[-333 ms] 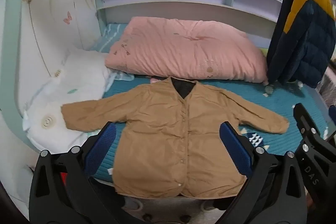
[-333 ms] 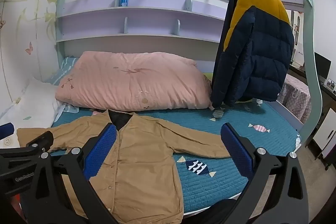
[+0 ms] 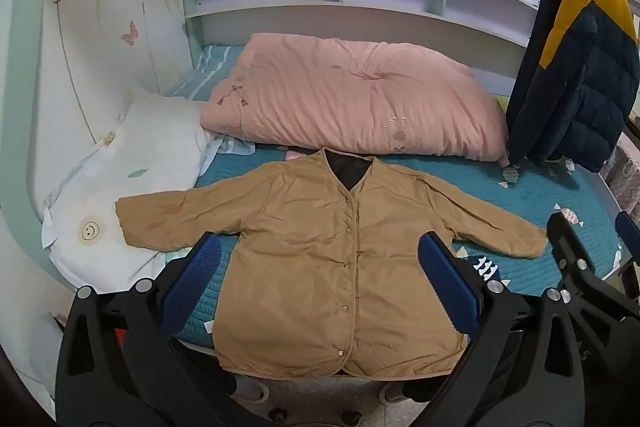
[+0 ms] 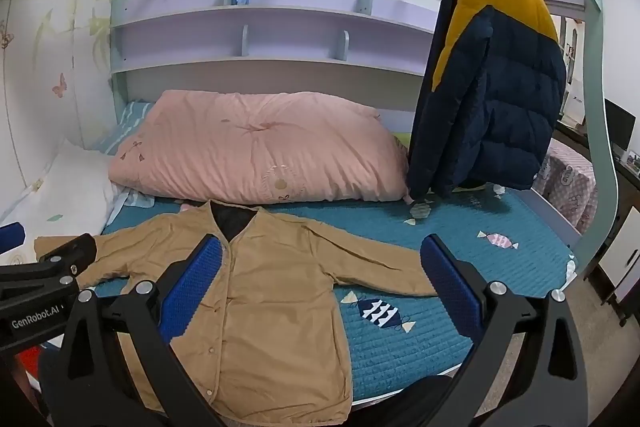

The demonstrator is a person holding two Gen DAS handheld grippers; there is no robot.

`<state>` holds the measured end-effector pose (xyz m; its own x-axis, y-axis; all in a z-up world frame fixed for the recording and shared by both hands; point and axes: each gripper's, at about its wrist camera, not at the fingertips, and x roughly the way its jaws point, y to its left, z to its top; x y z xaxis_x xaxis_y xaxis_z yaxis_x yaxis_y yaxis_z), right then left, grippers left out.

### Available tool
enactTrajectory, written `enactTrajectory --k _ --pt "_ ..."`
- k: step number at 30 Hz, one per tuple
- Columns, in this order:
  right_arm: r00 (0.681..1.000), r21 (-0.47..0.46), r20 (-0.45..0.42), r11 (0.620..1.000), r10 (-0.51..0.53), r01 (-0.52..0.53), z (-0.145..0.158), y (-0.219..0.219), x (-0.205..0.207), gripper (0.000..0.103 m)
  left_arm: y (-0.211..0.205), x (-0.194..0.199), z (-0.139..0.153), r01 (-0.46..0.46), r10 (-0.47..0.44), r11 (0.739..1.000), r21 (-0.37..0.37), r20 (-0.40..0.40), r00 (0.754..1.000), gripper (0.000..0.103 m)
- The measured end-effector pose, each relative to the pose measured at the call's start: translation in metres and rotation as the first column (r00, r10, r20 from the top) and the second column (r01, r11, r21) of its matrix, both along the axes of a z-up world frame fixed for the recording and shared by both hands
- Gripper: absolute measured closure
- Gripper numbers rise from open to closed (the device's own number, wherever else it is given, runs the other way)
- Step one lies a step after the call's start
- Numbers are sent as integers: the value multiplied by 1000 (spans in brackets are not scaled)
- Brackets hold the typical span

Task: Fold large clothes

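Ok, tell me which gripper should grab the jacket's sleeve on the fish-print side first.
Right. The right gripper hangs open with that sleeve lying between its fingers in its own view. The left gripper faces the jacket body, so it would have to cross over.

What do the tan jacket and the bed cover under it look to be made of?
Tan jacket: thin matte woven cloth, probably cotton or a blend; fine creases, snap buttons, dark lining at the neck. Bed cover: teal quilted fabric, stitched in close rows, with printed candy shapes.
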<state>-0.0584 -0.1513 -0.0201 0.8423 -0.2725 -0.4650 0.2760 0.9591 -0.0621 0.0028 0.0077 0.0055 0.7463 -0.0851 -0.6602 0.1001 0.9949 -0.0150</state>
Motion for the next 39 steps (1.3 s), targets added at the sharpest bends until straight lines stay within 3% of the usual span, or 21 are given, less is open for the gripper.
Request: enactTrajectory --k 11,39 --pt "1000 4 7 1000 10 -10 3 8 -2 7 -5 -11 4 2 -3 1000 29 24 1000 5" --pt "1000 22 -15 1000 7 -7 0 6 0 7 -2 -9 4 15 -16 1000 22 2 1000 5"
